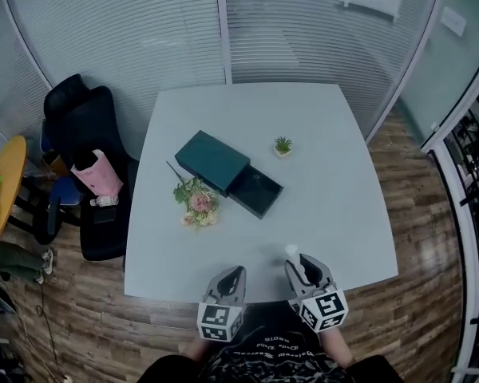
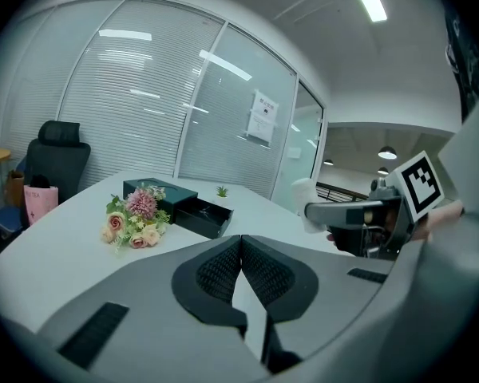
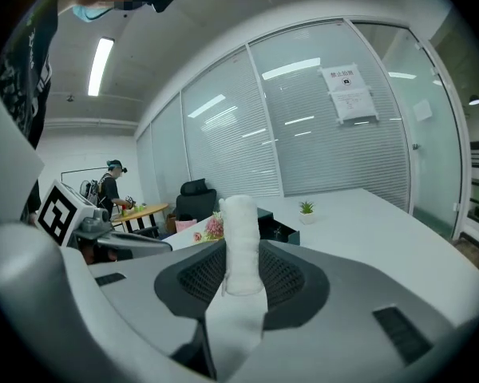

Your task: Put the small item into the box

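Transport step, judging by layout: pick-up apparently done, drop-off not yet. Gripping small white roll (image 3: 241, 230) upright in right tongs (image 1: 297, 260), pads pressed on both sides, over front edge of tabletop (image 1: 335, 214) at approx 5 o'clock. Left tongs (image 2: 241, 244): clenched on nothing, parked just beside at 6 o'clock. Dark box (image 1: 214, 160) mid-tabletop w/ drawer (image 1: 257, 191) pulled out toward 4 o'clock, apparently empty. Bouquet (image 1: 197, 202) right against box at its 7 o'clock, contact unclear; potted plant (image 1: 283, 145) apart at its 2 o'clock. Next, prob.: carry roll fwd toward 11 o'clock from the right tongs, centre over open drawer, lower inside the walls, then release — keeping clear of bouquet and avoiding any nudge to the drawer.
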Motion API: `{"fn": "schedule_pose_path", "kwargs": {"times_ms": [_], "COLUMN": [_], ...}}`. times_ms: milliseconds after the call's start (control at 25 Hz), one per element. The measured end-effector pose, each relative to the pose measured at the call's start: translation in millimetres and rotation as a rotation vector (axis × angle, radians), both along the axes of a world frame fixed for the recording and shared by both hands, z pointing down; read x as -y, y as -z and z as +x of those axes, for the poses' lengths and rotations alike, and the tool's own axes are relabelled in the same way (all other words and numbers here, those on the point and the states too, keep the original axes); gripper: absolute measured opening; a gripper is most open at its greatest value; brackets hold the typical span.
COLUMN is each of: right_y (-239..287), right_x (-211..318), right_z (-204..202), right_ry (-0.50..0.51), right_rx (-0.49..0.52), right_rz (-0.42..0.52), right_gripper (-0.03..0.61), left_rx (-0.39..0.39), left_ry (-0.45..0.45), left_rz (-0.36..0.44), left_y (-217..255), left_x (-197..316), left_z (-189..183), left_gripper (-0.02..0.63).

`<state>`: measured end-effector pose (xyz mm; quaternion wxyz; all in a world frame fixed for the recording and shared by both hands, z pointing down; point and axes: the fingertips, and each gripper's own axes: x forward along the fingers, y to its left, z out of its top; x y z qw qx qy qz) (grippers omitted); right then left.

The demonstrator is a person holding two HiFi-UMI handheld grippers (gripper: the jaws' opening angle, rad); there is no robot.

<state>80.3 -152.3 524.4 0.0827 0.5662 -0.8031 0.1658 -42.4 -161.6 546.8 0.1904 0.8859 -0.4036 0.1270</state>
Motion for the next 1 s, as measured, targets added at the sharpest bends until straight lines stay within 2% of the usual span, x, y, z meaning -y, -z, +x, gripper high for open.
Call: {"fn": "schedule_pose_path", "kwargs": {"times_ms": [240,320,400,480,680,800,1000], "right_y": [30.1,40.8,53.4,65.0,79.7,77.2,59.9], "right_x": [40.7,56.1,73.5,93.1,141.6,164.1,204.5], "right_z": [2.3,3.2,2.1,1.6,-0.9,-13.3,-23.7], "right_ry": [0.072,0.082,0.126,0.173,0.261,0.367,0.449], "right_rx": [-0.095,-0.076,-0.021,-0.007,-0.093,-0.143,-0.238], "right_rz": [0.069,0.077,0.087,0.107,0.109,0.083,0.053], "right_gripper": [0.133,0.133,0.133,0.133,0.133,0.133,0.133], "left_rx": [0.011,0.012,0.011,0.008,0.034,0.010,0.013], "left_ry": [0.058,0.077,0.096,0.109,0.116,0.128,0.178], "left_rz": [0.012,0.008,0.007,0.005,0.033,0.017,0.001], "left_y": [6.6,8.5,8.3,7.4,9.0,10.5,4.5], "left_x": [15.4,20.6,26.1,30.6,37.7,42.5,48.8], "left_z": [-9.3,-12.5,-14.5,-15.1,-16.0,-18.9,-29.1], "left_gripper": [0.018,0.018,0.018,0.018,0.018,0.018,0.018]}}
